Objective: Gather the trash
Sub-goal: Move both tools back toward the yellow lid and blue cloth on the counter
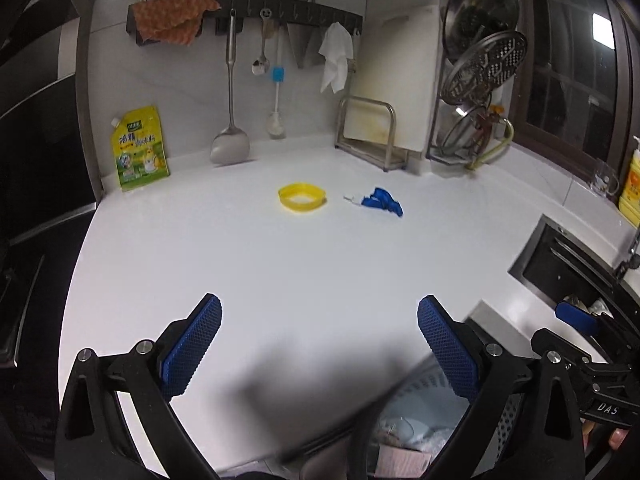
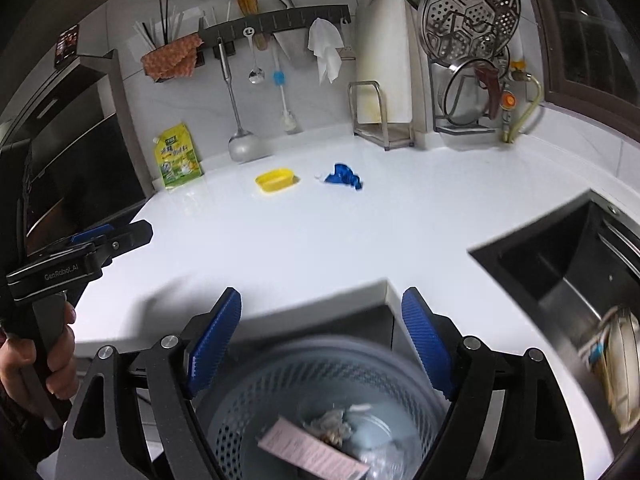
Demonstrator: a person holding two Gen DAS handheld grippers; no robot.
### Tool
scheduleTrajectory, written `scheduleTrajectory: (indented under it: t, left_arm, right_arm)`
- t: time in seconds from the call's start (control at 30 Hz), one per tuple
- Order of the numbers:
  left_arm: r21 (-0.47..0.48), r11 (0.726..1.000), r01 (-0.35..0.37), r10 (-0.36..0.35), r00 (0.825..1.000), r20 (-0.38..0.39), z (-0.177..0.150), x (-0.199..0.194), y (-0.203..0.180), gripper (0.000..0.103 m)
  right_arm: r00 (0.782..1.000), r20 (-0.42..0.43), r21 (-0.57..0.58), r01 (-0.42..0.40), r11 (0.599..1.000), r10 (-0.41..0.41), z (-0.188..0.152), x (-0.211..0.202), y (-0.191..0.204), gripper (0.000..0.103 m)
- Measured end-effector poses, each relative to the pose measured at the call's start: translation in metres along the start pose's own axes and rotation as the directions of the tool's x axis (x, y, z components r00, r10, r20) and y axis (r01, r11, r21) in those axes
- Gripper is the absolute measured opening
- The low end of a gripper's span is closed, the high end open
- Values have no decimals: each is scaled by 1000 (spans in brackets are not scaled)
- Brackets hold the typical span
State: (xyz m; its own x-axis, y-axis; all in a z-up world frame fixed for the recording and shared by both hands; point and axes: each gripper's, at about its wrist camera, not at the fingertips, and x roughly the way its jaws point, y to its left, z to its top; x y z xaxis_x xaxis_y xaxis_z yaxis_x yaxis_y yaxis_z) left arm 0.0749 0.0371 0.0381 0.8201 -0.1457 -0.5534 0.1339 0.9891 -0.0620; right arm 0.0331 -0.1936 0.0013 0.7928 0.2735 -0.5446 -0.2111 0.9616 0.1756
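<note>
A yellow plastic ring [image 1: 303,197] [image 2: 277,179] and a crumpled blue wrapper [image 1: 382,201] [image 2: 344,176] lie on the white counter [image 1: 280,272], far ahead of both grippers. My left gripper [image 1: 319,346] is open over the counter's near edge, nothing between its blue pads. My right gripper [image 2: 321,338] is open above a grey perforated bin [image 2: 320,392] that holds a pink paper, crumpled scraps and clear plastic. The bin [image 1: 412,432] also shows at the lower right of the left wrist view. In the right wrist view the left gripper [image 2: 100,244] shows at the left, held by a hand [image 2: 36,360].
A yellow seasoning pouch [image 1: 139,148] leans on the back wall. Utensils hang from a dark rail [image 1: 248,12]. A cutting board rack [image 1: 372,132] and a pot lid rack [image 1: 476,80] stand at the back right. A dark sink [image 2: 568,272] opens on the right.
</note>
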Motion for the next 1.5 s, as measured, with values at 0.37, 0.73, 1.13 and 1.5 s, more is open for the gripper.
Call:
scheduleTrajectory:
  t: [0.37,0.73,1.13,1.5]
  left_arm:
    - [-32,999,-21,20,999,-42,51,71,13,97]
    - [-70,996,-54,46,993,-110,79,150,26,97]
    - [-81,994,-75,58,977,-203,88,219,33,97]
    - [-87,989,-117,96,973,-209,96,235,48,97]
  right_arm:
    - [999,-44,11,-26,1000,27,61,59,-28,80]
    - [990,-134,17,-35,999,37,98,135,-53,80]
    - [974,-225,-41,-44,998,34,127,217,-55,80]
    - [949,-315,-60,-42,997,21,149,279,-43,80]
